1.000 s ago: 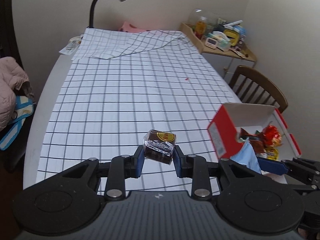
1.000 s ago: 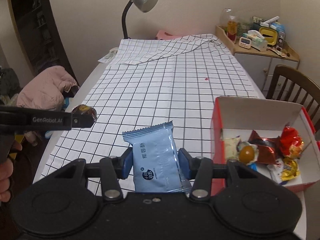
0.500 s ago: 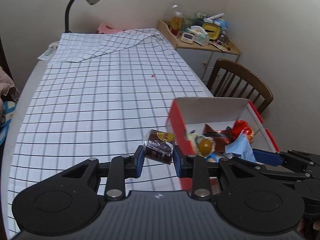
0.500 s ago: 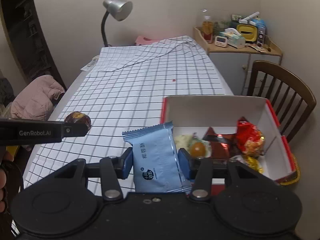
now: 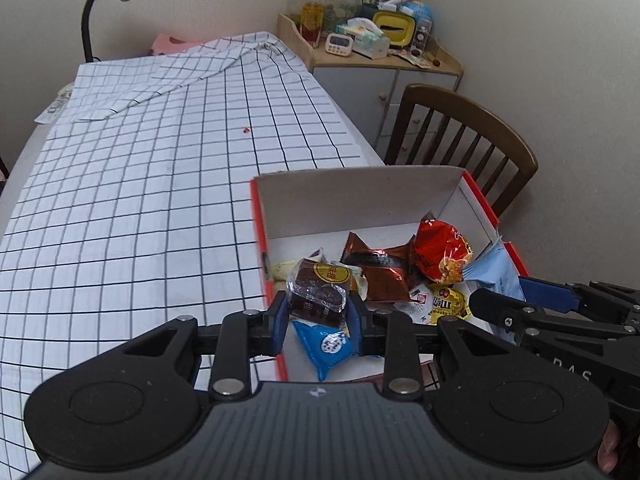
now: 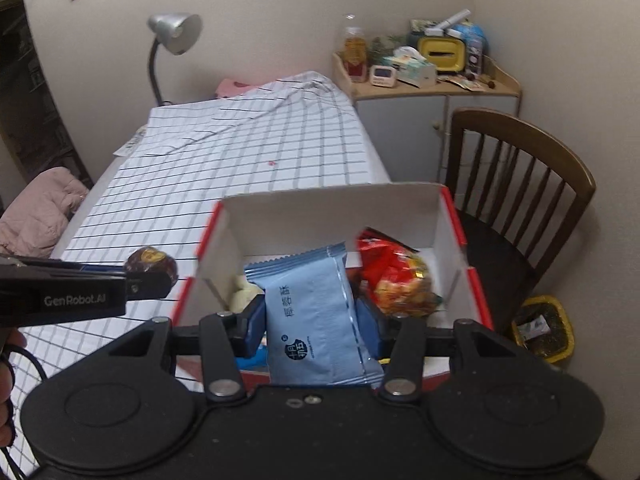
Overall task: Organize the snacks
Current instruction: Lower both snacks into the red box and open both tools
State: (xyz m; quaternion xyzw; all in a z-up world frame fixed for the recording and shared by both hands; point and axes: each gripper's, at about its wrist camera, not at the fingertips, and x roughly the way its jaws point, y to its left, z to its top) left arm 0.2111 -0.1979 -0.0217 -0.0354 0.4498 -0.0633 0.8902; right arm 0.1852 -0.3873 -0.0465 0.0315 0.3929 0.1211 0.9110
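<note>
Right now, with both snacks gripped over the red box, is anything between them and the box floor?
No lid or flap covers the red box. Below the brown cake in the left gripper lies a blue packet; the blue pouch in the right gripper hangs over more snacks.

Beige walls; a lamp [image 6: 175,34] stands at the checked bench's [image 5: 160,184] far end, beside a cluttered cabinet [image 6: 432,120] and wooden chair [image 6: 520,184].

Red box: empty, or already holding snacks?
Holding snacks: the red box is open-topped, with an orange-red packet and brown wrapper inside.
</note>
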